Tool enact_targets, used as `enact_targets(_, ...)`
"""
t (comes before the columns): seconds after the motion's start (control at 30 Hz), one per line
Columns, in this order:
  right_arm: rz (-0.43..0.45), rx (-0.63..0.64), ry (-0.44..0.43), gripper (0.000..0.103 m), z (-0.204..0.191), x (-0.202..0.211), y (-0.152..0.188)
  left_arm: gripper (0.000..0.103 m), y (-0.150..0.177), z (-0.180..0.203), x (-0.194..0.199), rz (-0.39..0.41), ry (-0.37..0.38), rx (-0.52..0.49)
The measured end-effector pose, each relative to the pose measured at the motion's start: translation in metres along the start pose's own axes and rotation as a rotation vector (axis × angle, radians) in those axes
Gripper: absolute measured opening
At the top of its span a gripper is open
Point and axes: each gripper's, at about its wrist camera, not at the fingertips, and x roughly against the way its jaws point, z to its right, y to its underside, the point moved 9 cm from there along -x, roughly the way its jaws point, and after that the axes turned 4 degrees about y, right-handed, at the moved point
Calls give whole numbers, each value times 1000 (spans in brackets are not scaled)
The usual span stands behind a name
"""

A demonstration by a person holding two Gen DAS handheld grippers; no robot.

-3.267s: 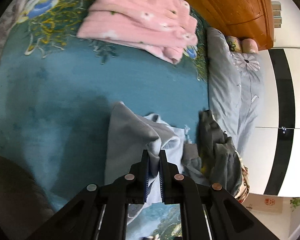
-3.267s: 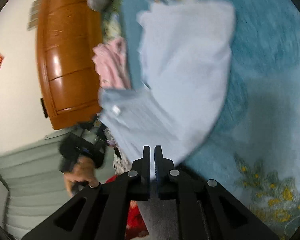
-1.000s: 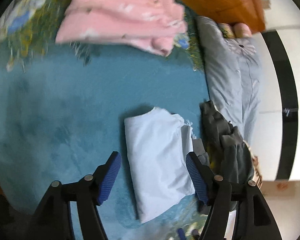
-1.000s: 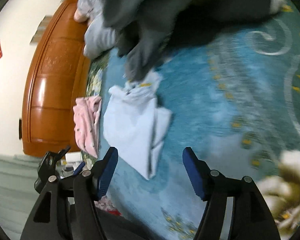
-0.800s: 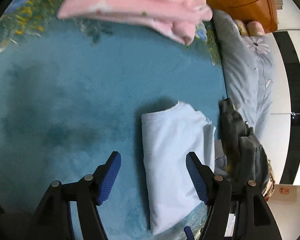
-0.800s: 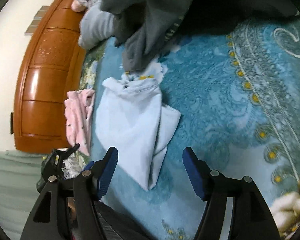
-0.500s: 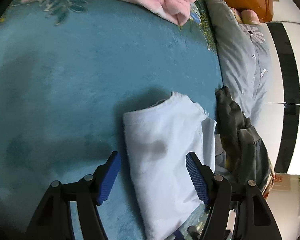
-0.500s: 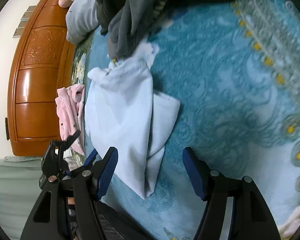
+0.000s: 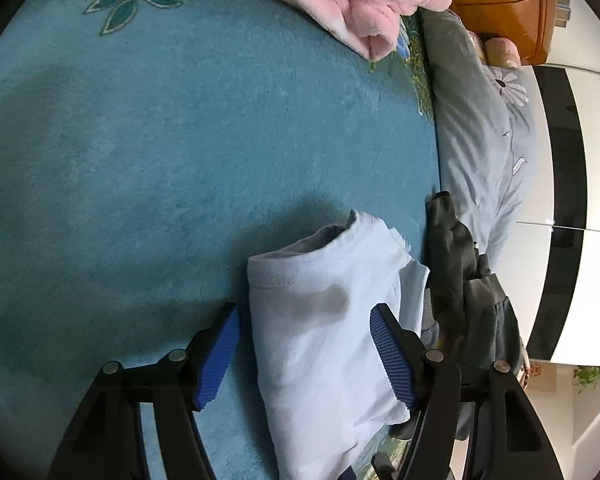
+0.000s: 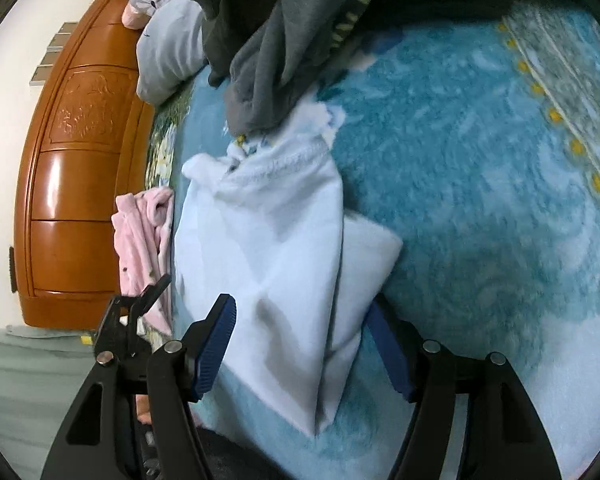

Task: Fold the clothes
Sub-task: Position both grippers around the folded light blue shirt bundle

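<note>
1. Blue-padded jaws of the left gripper (image 9: 304, 350) and right gripper (image 10: 300, 344) are standing wide open, straddling the shirt (image 9: 324, 344).
2. It is probably going to feel light and floppy; pinching a folded edge looks best.
3. It is lying pale blue, folded, on the teal blanket (image 9: 180, 140).

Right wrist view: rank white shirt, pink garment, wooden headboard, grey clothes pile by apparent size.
1. white shirt, though it lies nearest the camera, which inflates it
2. wooden headboard and grey clothes pile: look alike in area, and the pile is cut off at the frame top, so unranked
3. pink garment, clearly smallest
</note>
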Motion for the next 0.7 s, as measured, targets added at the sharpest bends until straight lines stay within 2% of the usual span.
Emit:
enact_targets(0.13, -57, -33, -20, 70, 8, -1, 23, 70, -2, -1, 6, 10, 23, 20)
enact_targets(0.23, -69, -46, -41, 70, 9, -5, 37, 70, -2, -2, 7, 10, 32, 35)
enact_targets(0.53, -45, -55, -84, 69, -5, -19, 38, 70, -1, 2, 1, -3, 17, 15)
enact_targets(0.7, -66, -108, -102, 50, 0, -21, 44, 70, -7, 4, 1, 19, 31, 16)
